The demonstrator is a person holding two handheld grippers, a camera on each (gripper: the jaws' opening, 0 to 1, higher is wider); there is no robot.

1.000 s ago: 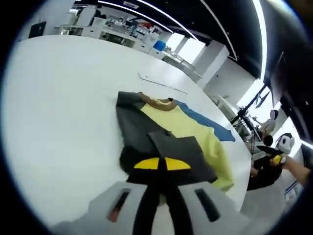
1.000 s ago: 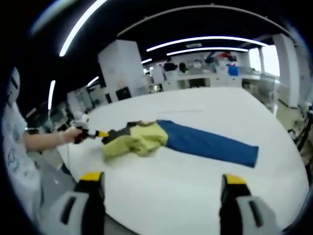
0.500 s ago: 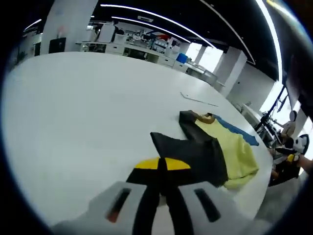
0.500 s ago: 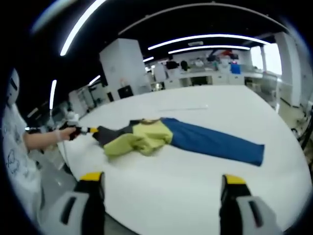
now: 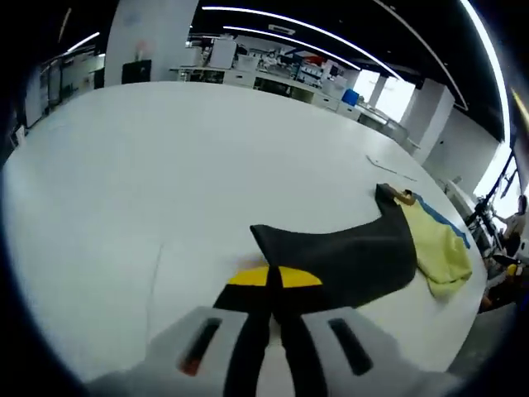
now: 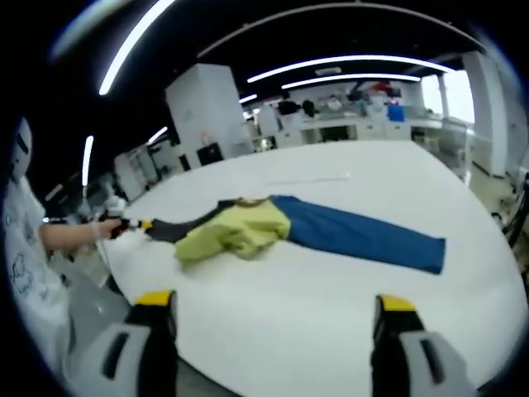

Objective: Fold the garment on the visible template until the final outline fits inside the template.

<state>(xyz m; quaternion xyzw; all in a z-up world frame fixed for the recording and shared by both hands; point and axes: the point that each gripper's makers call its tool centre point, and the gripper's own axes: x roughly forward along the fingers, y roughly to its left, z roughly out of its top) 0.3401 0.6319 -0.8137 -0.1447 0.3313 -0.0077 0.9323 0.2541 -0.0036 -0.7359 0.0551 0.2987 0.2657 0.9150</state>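
My left gripper (image 5: 273, 285) is clenched on the black sleeve (image 5: 339, 260) of the garment, yellow-tipped jaws pinched together low centre in the left gripper view. The sleeve runs from the jaws toward the right of the frame, pulled flat over the white table (image 5: 165, 165), and meets the yellow-green body (image 5: 438, 252) at right. A tan collar (image 5: 403, 197) shows at the top of that body, with a strip of blue just beside it.

My right gripper (image 6: 273, 318) is released, jaws wide apart at the bottom corners of the right gripper view, holding nothing, well short of the garment (image 6: 289, 231). In that view the garment lies across mid-frame: black sleeve (image 6: 178, 230) at left, bunched yellow-green middle (image 6: 231, 236), long blue sleeve (image 6: 364, 240) stretched flat to the right. The left gripper (image 6: 139, 224) comes in at the left edge, gripped by my hand (image 6: 106, 229), touching the black sleeve's end.

A thin pale strip (image 6: 306, 179) lies on the table beyond the garment, apart from it; I can't tell whether it is a template edge. A faint line (image 5: 155, 277) marks the table left of my left jaws.

Count: one garment, three colour sections plus tan collar; two grippers; one table. Desks and light strips in the background, blurred.
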